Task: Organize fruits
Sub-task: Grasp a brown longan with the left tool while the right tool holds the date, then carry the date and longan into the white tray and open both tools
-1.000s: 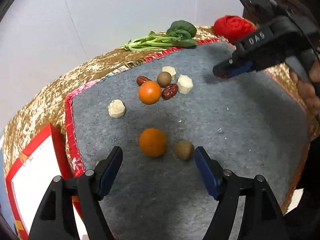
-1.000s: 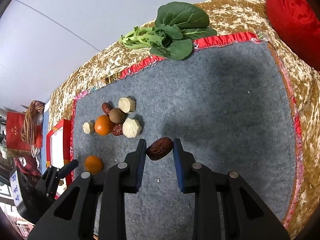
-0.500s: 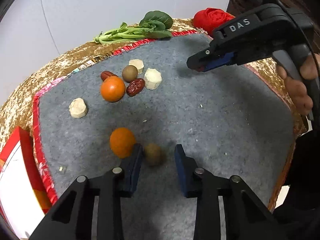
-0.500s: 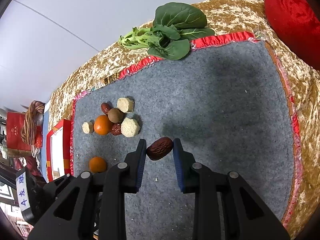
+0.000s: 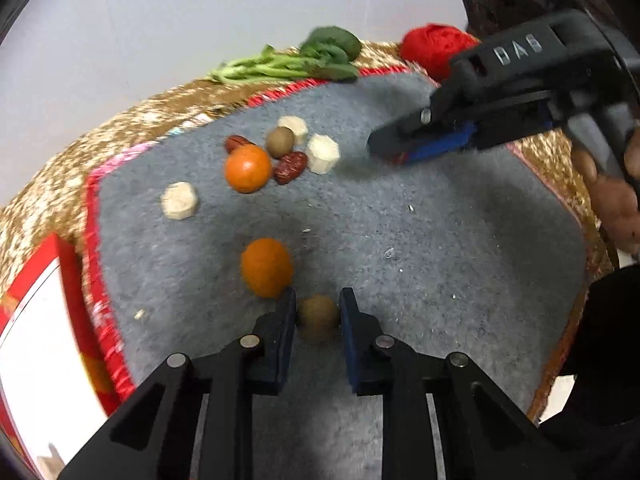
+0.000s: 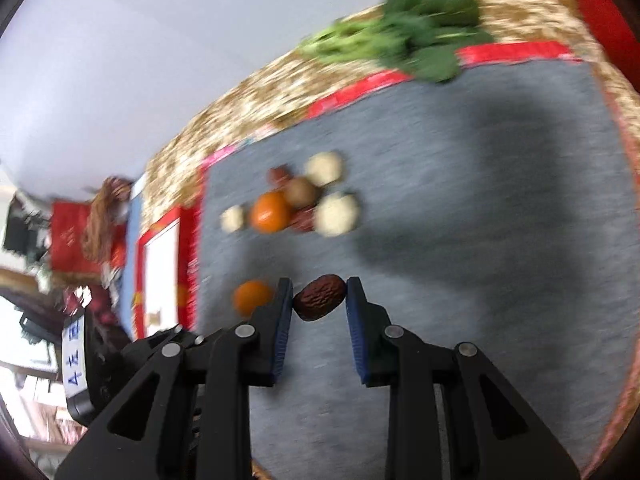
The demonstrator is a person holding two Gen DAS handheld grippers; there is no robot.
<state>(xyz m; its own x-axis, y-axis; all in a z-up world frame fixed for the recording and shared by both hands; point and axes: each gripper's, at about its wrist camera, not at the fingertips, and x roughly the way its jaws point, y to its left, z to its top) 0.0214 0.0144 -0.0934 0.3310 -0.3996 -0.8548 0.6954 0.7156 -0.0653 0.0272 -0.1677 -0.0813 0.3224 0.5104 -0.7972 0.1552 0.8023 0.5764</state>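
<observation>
My left gripper is shut on a small brown round fruit just over the grey mat. An orange lies right beside its left finger. Farther back sits a cluster: another orange, a brown fruit, two red dates and pale chunks. One pale chunk lies apart at the left. My right gripper is shut on a wrinkled red date held above the mat; it appears in the left wrist view as the right gripper.
Leafy greens and a red cloth ball lie at the mat's far edge on the gold cloth. A red-framed white box stands off the left edge. A hand holds the right gripper's handle.
My left gripper closed in from wide open and has shut on the brown fruit. My right gripper, still holding the date, has swung toward the fruit cluster; its view is blurred.
</observation>
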